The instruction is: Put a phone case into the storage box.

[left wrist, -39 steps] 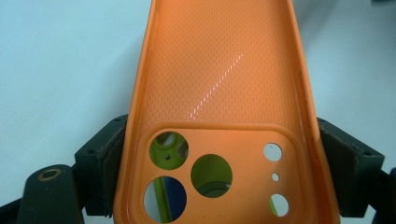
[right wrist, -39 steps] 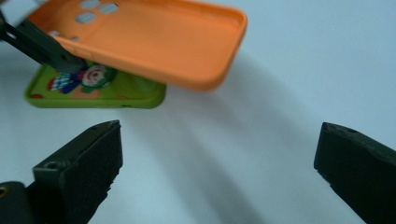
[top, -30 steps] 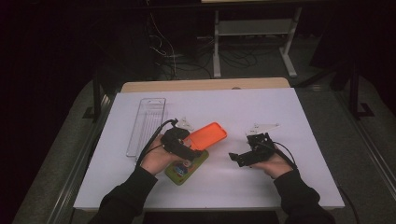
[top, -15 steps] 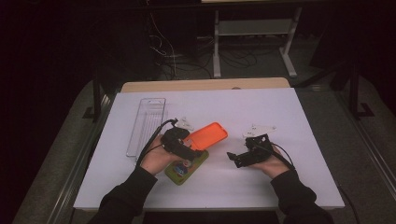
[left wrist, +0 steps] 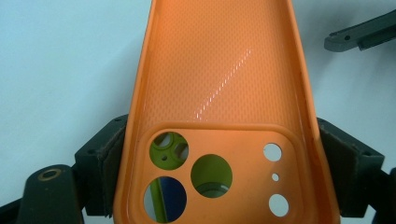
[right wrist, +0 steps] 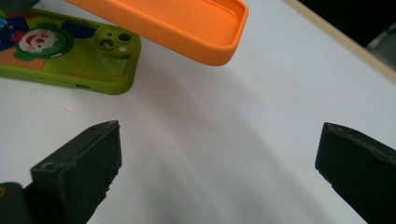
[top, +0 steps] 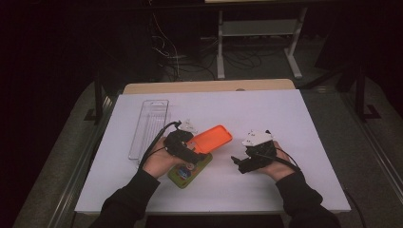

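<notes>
Orange phone case (top: 212, 139): clamped by left gripper (top: 186, 148), lifted over green phone (top: 190, 171), which it partly hides. Right gripper (top: 243, 163): jaws spread, empty, bare white table (top: 285, 114) around it.

Room dark beyond the brightly lit white table (top: 294, 123); glare streak on orange case (left wrist: 224, 84); near jaws slightly soft

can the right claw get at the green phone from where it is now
Probably yes. The right claw is open and holds nothing, and bare white table lies between it and the green phone. The orange case, held in the left claw, overhangs part of the phone, so the near corner looks the easiest.
</notes>
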